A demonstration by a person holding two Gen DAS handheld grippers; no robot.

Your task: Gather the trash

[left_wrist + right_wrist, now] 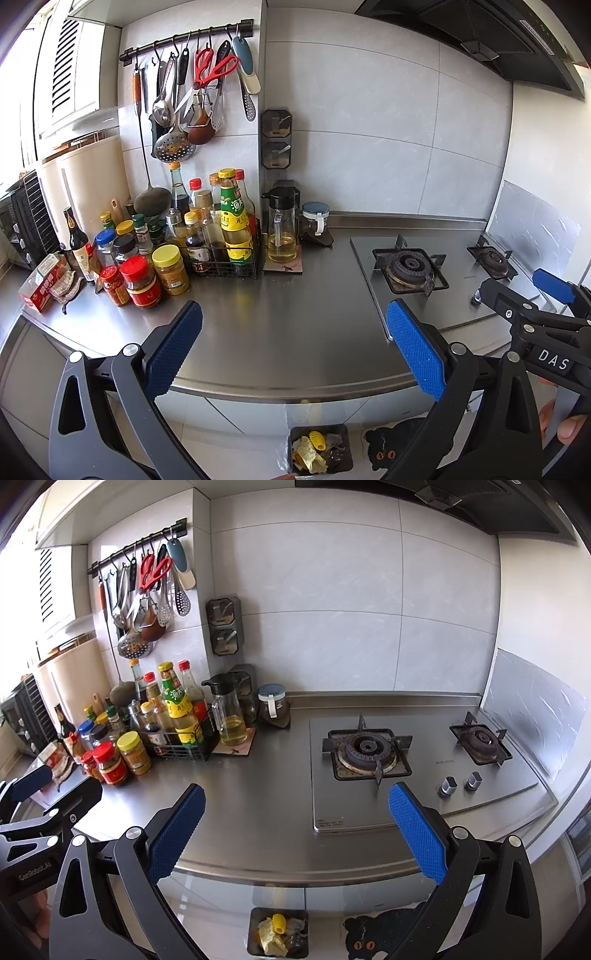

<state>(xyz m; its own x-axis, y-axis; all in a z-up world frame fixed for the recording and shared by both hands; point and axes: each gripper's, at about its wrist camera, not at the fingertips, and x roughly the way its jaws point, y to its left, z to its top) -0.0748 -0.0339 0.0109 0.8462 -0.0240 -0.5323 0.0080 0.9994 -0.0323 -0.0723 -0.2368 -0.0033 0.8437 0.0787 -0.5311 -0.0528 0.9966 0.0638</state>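
- Left wrist view: I am holding the left gripper (293, 339) with its blue pads spread wide and nothing between them, hovering over the front of the steel counter (280, 306). This view alone is showing me fingertips (565, 432) wrapped around the other rig at the lower right edge, and the right gripper (517, 291) reaching in over the stove (417, 273); its spread I cannot tell from here.
- The trash bin (320, 430) is sitting on the floor below the counter edge, under and between my pads, with a yellow corn cob (317, 440) and crumpled wrappers inside.
- Sauce jars and bottles (162, 254) are crowding the counter's left rear.
- Right wrist view: I am keeping the right gripper (297, 821) wide too, empty, above the counter front. Only here are both stove knobs (460, 784) showing clearly, and the left gripper (55, 786) is poking in from the left edge.
- The trash bin (279, 912) is lying on the floor below, slightly left of centre between the pads; the counter lip is standing between gripper and bin. A black cat mat (373, 934) is lying just beside it.
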